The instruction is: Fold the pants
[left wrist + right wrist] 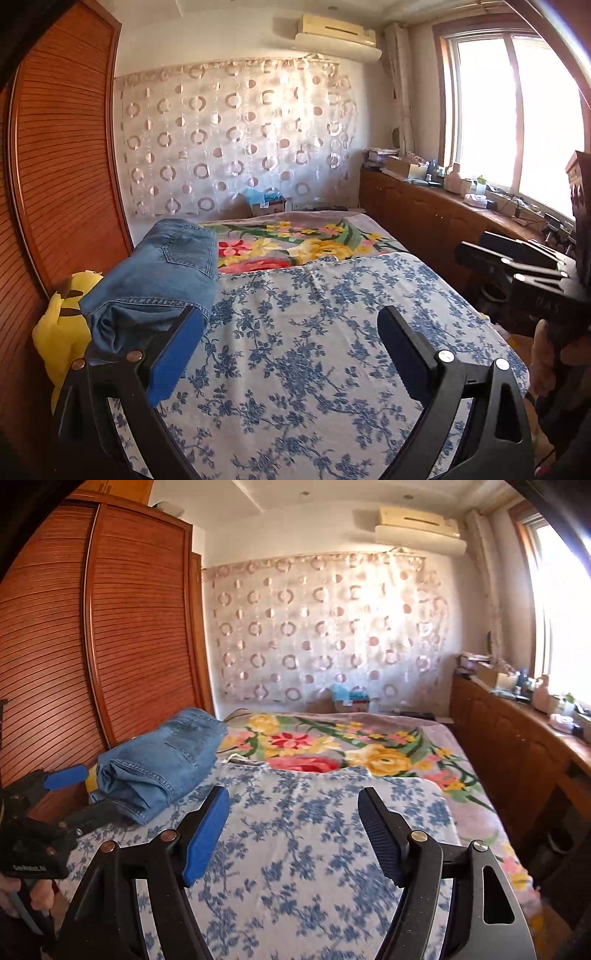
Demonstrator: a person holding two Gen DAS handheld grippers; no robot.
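Folded blue jeans [162, 273] lie in a thick bundle at the left side of the bed, on the blue-flowered sheet [295, 362]. My left gripper [291, 317] is open just right of the bundle's near end, with only sheet between its fingers. Its left fingertip stands close beside the jeans' hem, and I cannot tell whether it touches. In the right wrist view the jeans [159, 760] lie ahead to the left. My right gripper [293, 797] is open over the sheet [295, 867], holding nothing and well apart from the jeans.
A yellow soft toy [62, 325] sits between the jeans and the slatted wooden wardrobe [66, 147]. A bright floral blanket [295, 243] covers the far half of the bed. A low wooden cabinet [424, 210] with clutter runs under the window on the right.
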